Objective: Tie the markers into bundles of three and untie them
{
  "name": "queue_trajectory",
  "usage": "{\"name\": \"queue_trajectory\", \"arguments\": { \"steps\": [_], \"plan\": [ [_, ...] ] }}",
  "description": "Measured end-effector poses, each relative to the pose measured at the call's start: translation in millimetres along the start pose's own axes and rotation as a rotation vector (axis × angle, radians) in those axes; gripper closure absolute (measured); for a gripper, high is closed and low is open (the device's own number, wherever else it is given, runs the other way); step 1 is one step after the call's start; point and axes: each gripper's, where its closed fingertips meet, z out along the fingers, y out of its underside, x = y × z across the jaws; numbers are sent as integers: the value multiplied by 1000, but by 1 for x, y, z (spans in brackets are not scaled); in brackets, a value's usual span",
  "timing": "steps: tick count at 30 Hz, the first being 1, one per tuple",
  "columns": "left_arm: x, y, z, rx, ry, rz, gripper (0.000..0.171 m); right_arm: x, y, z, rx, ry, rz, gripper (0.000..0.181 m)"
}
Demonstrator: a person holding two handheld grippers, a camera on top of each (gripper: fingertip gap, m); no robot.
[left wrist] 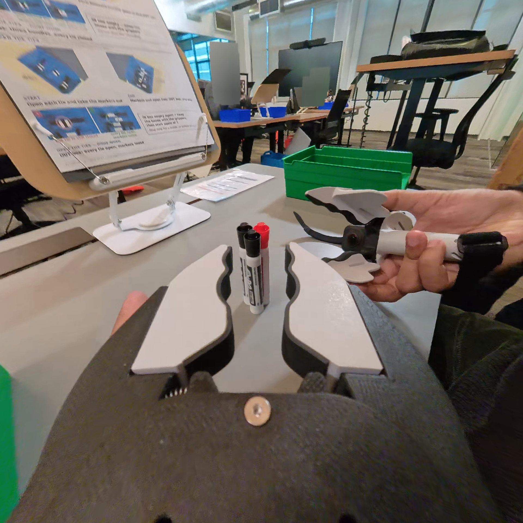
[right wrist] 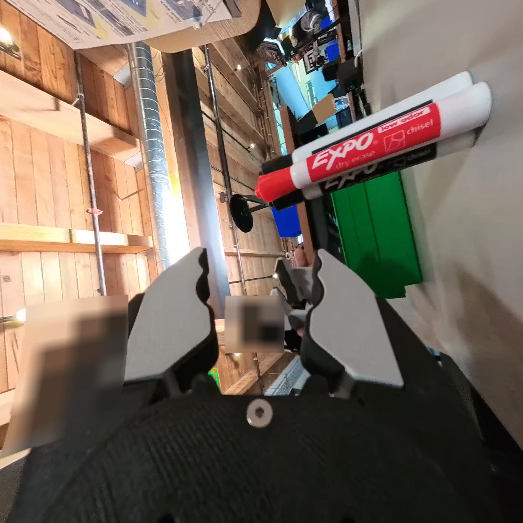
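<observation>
Three markers [left wrist: 254, 271], two with black caps and one with a red cap, stand upright close together on the grey table [left wrist: 70, 297]. No tie shows around them. My left gripper [left wrist: 257, 249] is open, its fingers on either side of the markers with a gap on both sides. My right gripper [left wrist: 317, 226] is held sideways to the right of the markers, open and empty. A black tie strip [left wrist: 311, 227] curves beside it; I cannot tell whether it touches. The right wrist view is rotated and shows the markers [right wrist: 368, 141] ahead of the open right gripper [right wrist: 260, 263].
A document stand with an instruction sheet [left wrist: 107, 99] stands at the back left. A green bin [left wrist: 348, 169] sits at the back right, also in the right wrist view [right wrist: 376, 235]. A sheet in a clear sleeve [left wrist: 226, 184] lies between them. A green object [left wrist: 5, 424] is at the near left edge. My hands' fingertips stand some 9 cm from each other.
</observation>
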Motion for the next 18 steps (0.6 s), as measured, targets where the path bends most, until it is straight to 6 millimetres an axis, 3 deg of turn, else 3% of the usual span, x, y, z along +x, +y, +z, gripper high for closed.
{"name": "queue_trajectory", "arguments": {
  "steps": [8,12,16,18],
  "plan": [
    [5,7,-2,4,20,50,136,21,1,-6,90,97,116,114],
    [1,8,-2,14,22,22,136,23,-1,-1,102,90,149,112],
    [-1,10,0,15,31,-12,135,20,-1,5,70,101,97,113],
    [-1,13,0,7,31,-10,135,21,1,2,15,163,-41,113]
  ]
}}
